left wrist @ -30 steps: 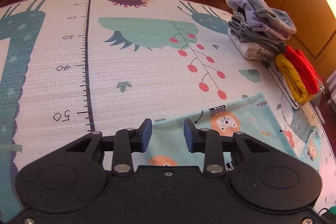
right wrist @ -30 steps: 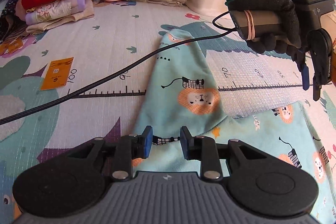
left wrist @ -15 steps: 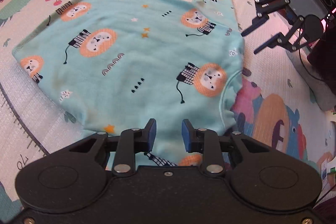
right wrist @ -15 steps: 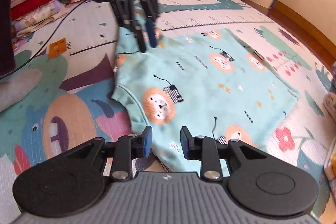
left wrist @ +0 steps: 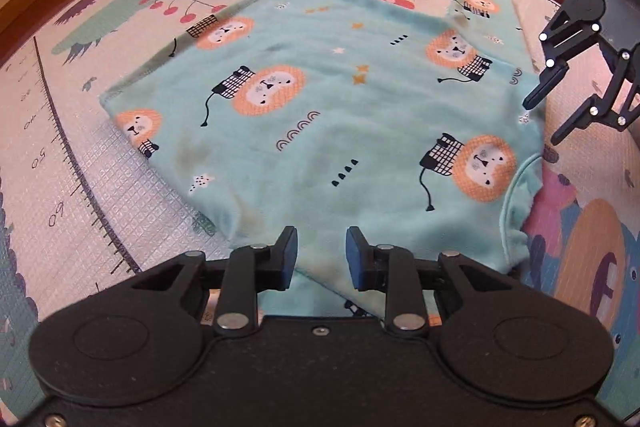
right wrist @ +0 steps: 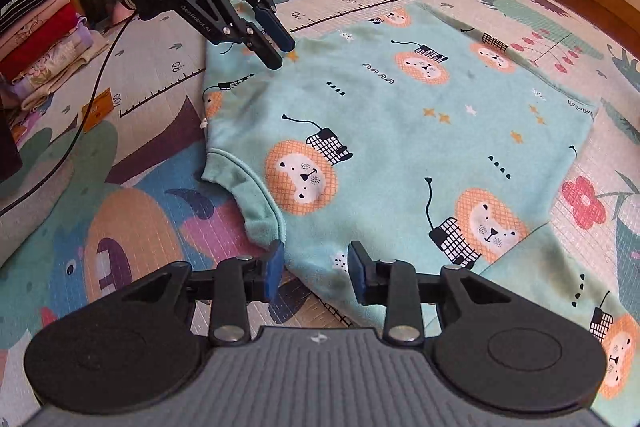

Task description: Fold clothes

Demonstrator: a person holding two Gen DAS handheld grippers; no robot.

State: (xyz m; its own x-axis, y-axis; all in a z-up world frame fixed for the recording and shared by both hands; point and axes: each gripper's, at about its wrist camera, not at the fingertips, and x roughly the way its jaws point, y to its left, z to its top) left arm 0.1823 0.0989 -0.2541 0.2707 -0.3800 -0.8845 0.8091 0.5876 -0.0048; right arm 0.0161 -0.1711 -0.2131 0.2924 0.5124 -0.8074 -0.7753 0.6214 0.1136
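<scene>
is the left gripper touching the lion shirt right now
Cannot tell. In the right wrist view the left gripper overlaps the shirt's shoulder, but no contact or gap shows plainly.

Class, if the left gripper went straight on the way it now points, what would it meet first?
Most likely the teal lion-print top spread on the play mat: the left gripper, jaws open, points down onto its near edge. Depth is uncertain.

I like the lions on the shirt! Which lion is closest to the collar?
The big lion right beside the collar on the shirt. In the right gripper's view it nearly touches the collar band; every other lion lies farther out across the shirt.
</scene>
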